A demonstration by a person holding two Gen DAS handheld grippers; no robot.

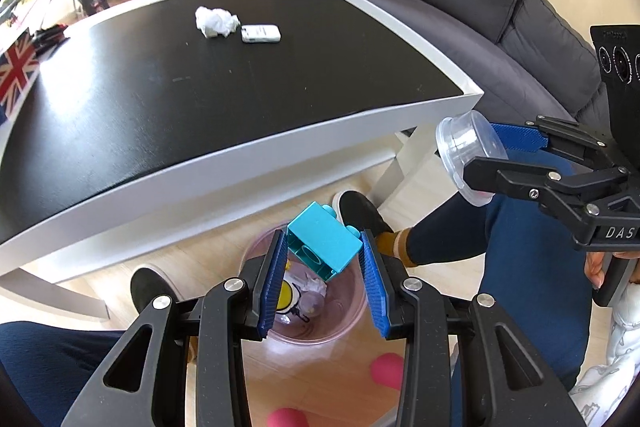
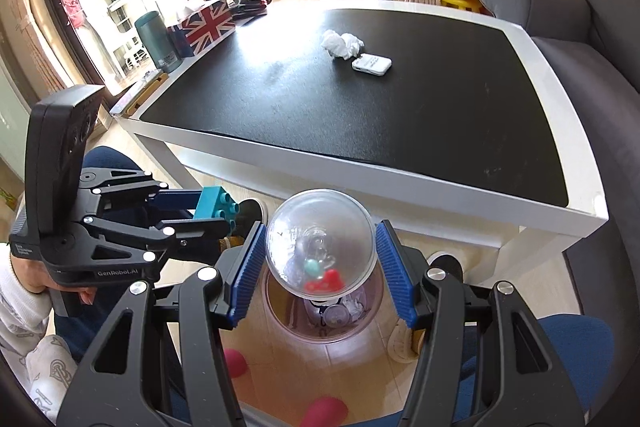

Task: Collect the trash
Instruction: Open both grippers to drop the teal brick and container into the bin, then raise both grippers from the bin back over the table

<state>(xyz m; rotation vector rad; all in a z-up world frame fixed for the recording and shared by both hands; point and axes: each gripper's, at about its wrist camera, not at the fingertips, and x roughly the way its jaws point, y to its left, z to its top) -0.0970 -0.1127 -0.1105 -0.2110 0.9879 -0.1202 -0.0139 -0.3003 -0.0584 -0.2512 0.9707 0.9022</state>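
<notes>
The left gripper (image 1: 324, 251) has its jaws partly closed on a teal block (image 1: 323, 247), the blue pads pressing its two sides; the block sits tilted, studs pointing up and away. The block hangs directly over the open mouth of a pinkish bin (image 1: 348, 319) on the floor, which already has scraps in it. The gripper slopes steeply down toward the bin, between the person's knees.

The right gripper (image 2: 320, 259) has its jaws about half open and clamped on a clear dome (image 2: 320, 235), one pad at each side of its rim. Small red and teal pieces show through the plastic. The dome also hangs above the bin (image 2: 372, 315), just in front of the near edge of the table (image 2: 400, 183). This gripper slopes down too, and from the left wrist view it reaches in from the right, with the dome (image 1: 466, 155) below the table's near right corner.

On the black tabletop, toward the far right corner, a crumpled tissue (image 1: 216, 21) lies just beside a small white device (image 1: 261, 34), well apart from both grippers. A flag-printed box (image 2: 206, 23) stands at the far left edge.
</notes>
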